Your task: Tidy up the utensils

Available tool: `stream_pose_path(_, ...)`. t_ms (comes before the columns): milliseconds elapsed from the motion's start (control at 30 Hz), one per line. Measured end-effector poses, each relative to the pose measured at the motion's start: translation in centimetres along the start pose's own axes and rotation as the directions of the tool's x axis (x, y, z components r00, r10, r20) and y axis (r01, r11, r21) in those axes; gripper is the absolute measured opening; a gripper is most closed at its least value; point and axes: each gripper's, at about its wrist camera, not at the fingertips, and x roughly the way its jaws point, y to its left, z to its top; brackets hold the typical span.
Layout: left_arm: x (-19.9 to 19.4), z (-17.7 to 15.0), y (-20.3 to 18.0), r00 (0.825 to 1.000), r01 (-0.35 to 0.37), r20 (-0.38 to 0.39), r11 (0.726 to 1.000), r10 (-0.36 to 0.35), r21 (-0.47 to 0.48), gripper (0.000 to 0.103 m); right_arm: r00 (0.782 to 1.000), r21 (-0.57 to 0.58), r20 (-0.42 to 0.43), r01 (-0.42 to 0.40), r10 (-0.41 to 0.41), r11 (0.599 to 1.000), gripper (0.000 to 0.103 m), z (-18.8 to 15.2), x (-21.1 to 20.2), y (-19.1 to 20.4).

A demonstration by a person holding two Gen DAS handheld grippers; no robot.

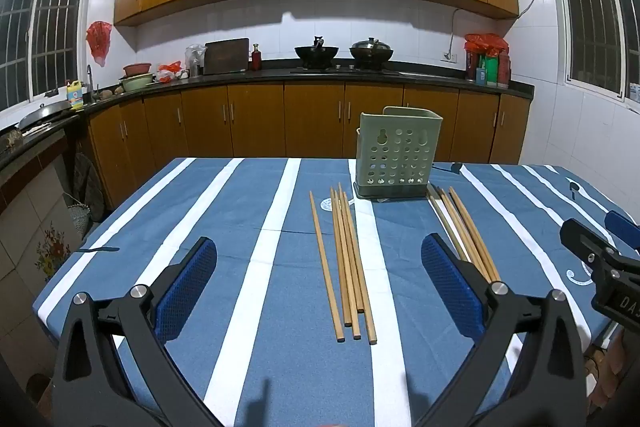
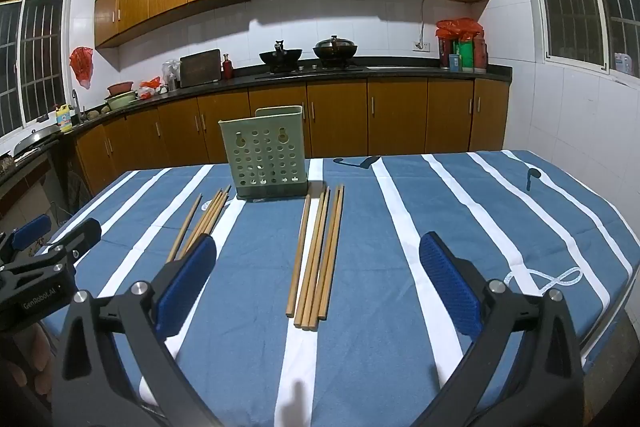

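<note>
A pale green perforated utensil holder (image 1: 394, 155) (image 2: 268, 157) stands upright toward the table's far side. Two groups of wooden chopsticks lie flat on the blue striped cloth in front of it. The left group (image 1: 346, 267) (image 2: 202, 219) lies between the fingers of my left gripper (image 1: 320, 259), which hovers wide open, short of them, with nothing held. The right group (image 2: 316, 259) (image 1: 466, 231) lies ahead of my right gripper (image 2: 318, 255), also wide open and empty. Each gripper shows at the edge of the other's view.
The table (image 1: 224, 211) with its blue and white striped cloth ends at the far edge, just behind the holder. Beyond it runs a kitchen counter (image 1: 280, 75) with woks, a cutting board and bottles. Windows flank both sides.
</note>
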Motion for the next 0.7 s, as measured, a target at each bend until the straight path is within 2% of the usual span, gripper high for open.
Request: stream_pose_path(700, 0.00, -0.04, -0.01, 1.000, 0.001, -0.001, 1.000, -0.001, 0.003, 0.101, 1.000, 0.000, 0.001, 0.000, 0.000, 1.000, 0.099, 0.02, -0.03, -0.03)
